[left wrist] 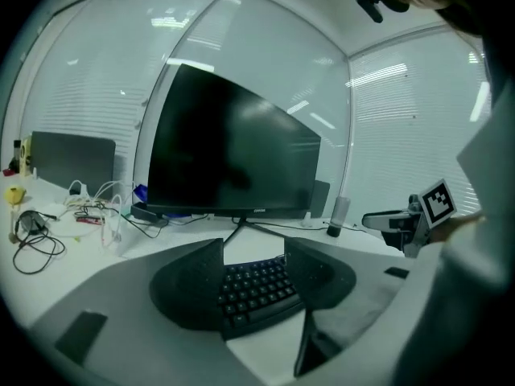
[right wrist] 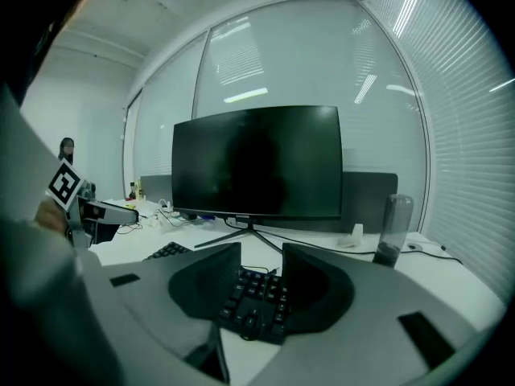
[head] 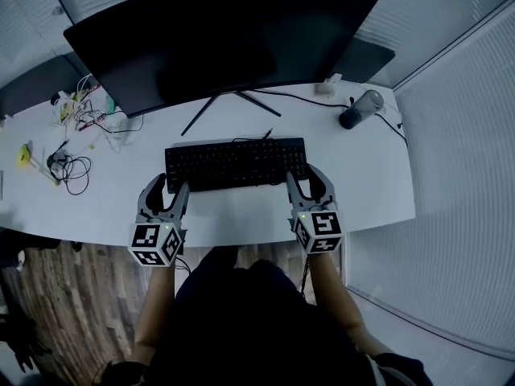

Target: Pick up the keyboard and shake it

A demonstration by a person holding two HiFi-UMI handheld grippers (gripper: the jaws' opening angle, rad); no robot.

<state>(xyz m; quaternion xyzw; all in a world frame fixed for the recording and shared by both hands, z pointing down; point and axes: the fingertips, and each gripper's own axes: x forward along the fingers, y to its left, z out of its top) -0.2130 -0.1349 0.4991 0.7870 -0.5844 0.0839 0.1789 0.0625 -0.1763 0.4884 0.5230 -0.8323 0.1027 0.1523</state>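
On the white desk (head: pixel 241 215): the black keyboard (head: pixel 236 163) lies flat, just in front of the monitor's foot, with its long side across the person.
Left gripper (head: pixel 166 191): at the left front corner of the keyboard. Its jaws are spread, one tip outside the left end and the other over the front edge. In the left gripper view the left keys show in the gap between them, and nothing is pinched.
Right gripper (head: pixel 308 185): at the right front corner, in the same way. Its jaws are also spread, the right end of the keyboard shows in the gap, and nothing is pinched.
Contact: I cannot tell if any jaw tip touches the keyboard.
Monitor (head: pixel 217 39): wide, with a dark screen, on a thin-legged stand behind the keyboard.
Left part of the desk: loose cables (head: pixel 68 167) and a small yellow thing (head: pixel 22 155), well apart from the keyboard.
Right back corner: a bottle (head: pixel 360 108) stands upright, with a cable beside it.
Floor (head: pixel 72 296): wood planks, seen below the desk edge.
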